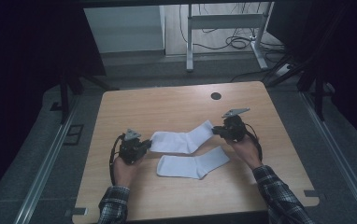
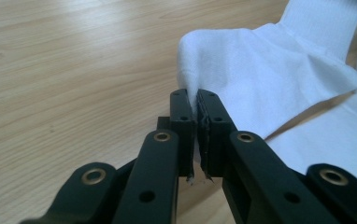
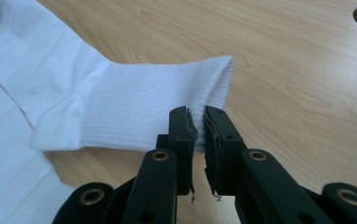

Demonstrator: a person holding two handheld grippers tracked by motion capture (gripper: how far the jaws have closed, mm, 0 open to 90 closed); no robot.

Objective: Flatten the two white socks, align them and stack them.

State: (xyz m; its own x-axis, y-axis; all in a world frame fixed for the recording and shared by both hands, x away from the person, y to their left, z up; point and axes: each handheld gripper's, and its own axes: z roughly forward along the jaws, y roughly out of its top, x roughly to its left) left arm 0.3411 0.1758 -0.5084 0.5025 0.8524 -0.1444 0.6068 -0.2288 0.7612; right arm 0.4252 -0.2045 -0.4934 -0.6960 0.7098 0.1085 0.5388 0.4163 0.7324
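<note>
Gripping far sock (image 1: 181, 140): left gripper (image 1: 145, 146), right gripper (image 1: 217, 131).

From above, I am seeing the table (image 1: 176, 107) lit softly while the surroundings are falling into near black. Through my two gripper views the light is coming bright and even, the white sock (image 3: 134, 107) is glaring slightly, and my nearest jaw parts are blurring.

No readable text, label, brand or number anywhere — not on the socks, table or grippers.
</note>
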